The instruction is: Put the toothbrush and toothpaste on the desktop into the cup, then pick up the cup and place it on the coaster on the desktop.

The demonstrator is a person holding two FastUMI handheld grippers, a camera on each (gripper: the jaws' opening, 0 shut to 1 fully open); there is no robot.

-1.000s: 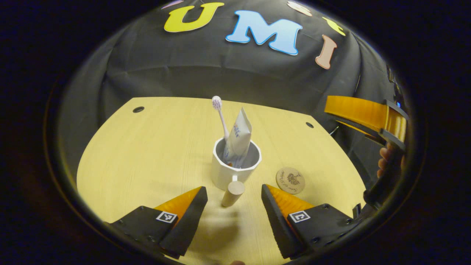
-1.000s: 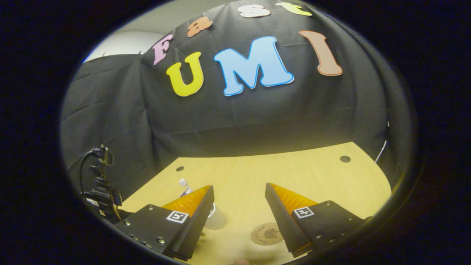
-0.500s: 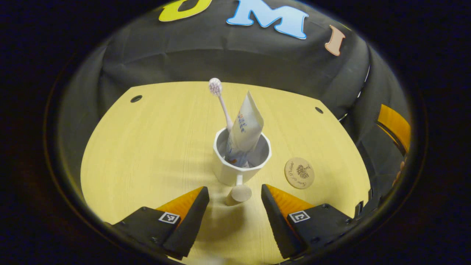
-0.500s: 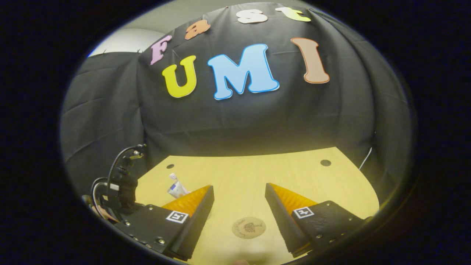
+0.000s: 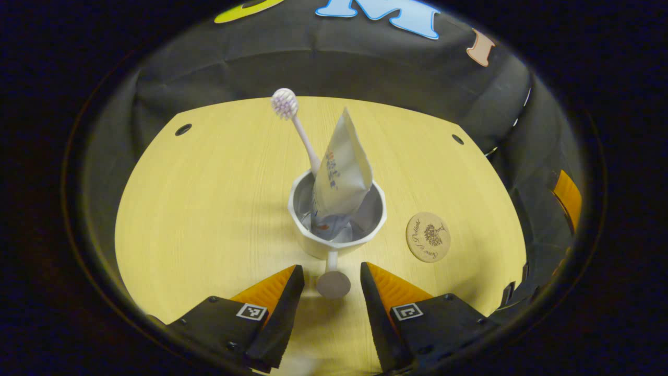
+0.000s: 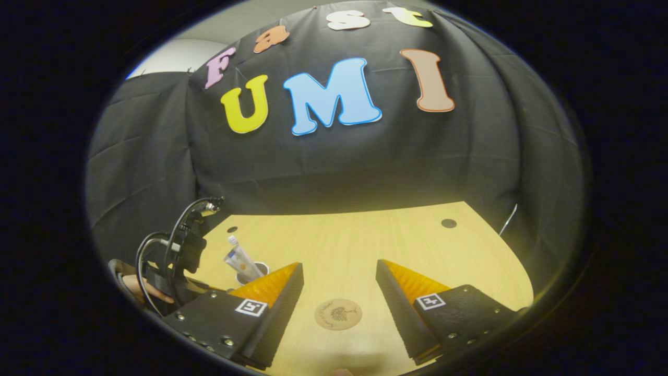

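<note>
Both toothbrush [image 5: 292, 122] and toothpaste [image 5: 342, 175] stand in the cup [image 5: 308, 237], coaster [image 5: 428, 236] just beside it, left gripper [image 5: 327, 279] spread around its handle [image 5: 333, 283], right gripper [image 6: 339, 282] spread empty; a glancing squeeze could tip it.

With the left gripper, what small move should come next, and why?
Probably close the left gripper on the round wooden handle of the white faceted cup: its open fingers flank the handle, and the toothbrush and toothpaste tube are inside.
</note>
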